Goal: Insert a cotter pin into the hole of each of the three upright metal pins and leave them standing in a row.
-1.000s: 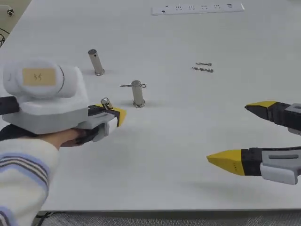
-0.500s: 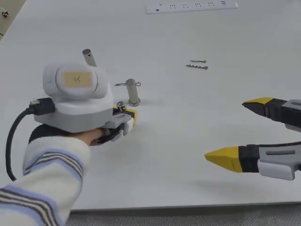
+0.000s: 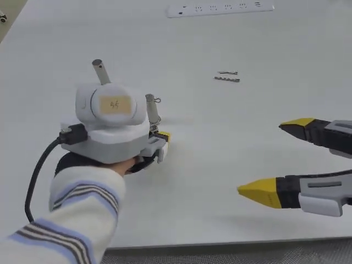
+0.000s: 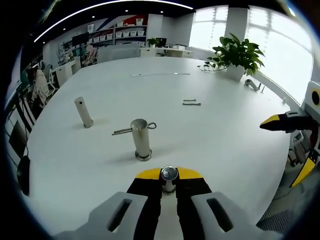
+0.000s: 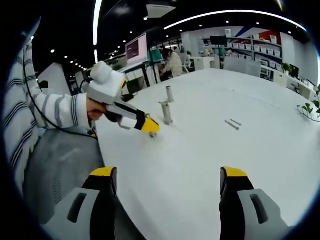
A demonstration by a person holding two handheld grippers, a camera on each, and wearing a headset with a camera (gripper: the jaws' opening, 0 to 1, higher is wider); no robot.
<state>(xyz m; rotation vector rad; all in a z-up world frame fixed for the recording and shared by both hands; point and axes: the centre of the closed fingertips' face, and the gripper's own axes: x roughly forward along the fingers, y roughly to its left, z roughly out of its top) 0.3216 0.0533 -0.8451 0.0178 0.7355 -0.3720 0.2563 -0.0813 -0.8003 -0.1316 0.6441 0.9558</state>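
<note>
White laminate covers the counter (image 3: 209, 181), and all the task parts sit on its left half. The left gripper (image 3: 162, 140) has its yellow-tipped jaws closed on a short metal pin, the held pin (image 4: 169, 175). This pin stands upright between the jaw tips, its round head showing on top and its foot at or just above the surface; I cannot tell which.

Just beyond it stands the middle pin (image 4: 141, 140), upright on its flared base. A cotter pin (image 4: 131, 129) passes crosswise through its upper part, the looped end sticking out on one side and the legs on the other. Farther back and to the left is the far pin (image 4: 83, 111), standing a little tilted in the fisheye picture, with nothing through it.

Two loose cotter pins (image 3: 226, 76) lie side by side, well apart from the three pins and off to the right. A power strip (image 3: 220, 8) lies along the far edge.

The right gripper (image 3: 259, 158) hovers over the near right of the counter, its jaws wide open and gripping nothing. A striped sleeve (image 3: 82, 209) covers the arm behind the left gripper.
</note>
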